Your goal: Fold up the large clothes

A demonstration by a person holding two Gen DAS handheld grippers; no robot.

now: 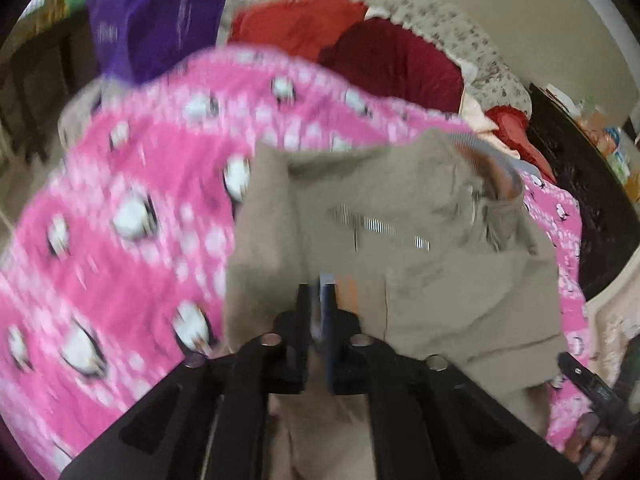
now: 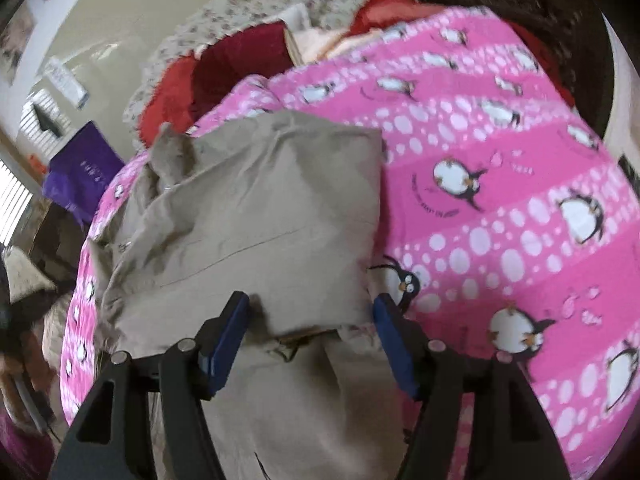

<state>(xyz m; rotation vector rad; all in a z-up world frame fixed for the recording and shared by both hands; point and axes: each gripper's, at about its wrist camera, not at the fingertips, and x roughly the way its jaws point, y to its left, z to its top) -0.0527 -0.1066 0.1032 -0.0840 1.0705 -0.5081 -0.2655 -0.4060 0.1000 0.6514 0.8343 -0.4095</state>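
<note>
Khaki cotton fills the middle of both my views: a large beige garment (image 2: pixel 256 216) with stitched seams, lying rumpled on a bright pink fleece blanket (image 2: pixel 500 184) printed with black-and-white penguins and pale dots. From my right wrist camera the garment shows as a folded slab, its top layer doubled over, one long seam running across it and a crumpled corner sticking up at the far left. A second stretch of the same beige cloth runs down under the camera between my fingers.

My right gripper (image 2: pixel 310 316) is spread wide, its blue-padded fingers (image 2: pixel 226 332) standing either side of the near edge of the folded slab. Nothing is pinched between them; the cloth lies in the gap, and the right-hand pad sits beside the garment's corner, over the blanket.

My left gripper (image 1: pixel 320 300) is clenched, its black fingers drawn together with only a thin blue strip showing between them. Beige cloth (image 1: pixel 380 240) lies right at the tips and beneath them, and I take it to be clamped on a fold of the garment, though blur softens the contact. In that view the garment's ribbed grey collar edge (image 1: pixel 484 152) curls up at the far right.

Beyond the blanket lies a heap of red and dark maroon fabric (image 1: pixel 384 60) against a cream floral-print cover (image 1: pixel 432 16), with a purple bag (image 1: pixel 160 12) to the left.
</note>
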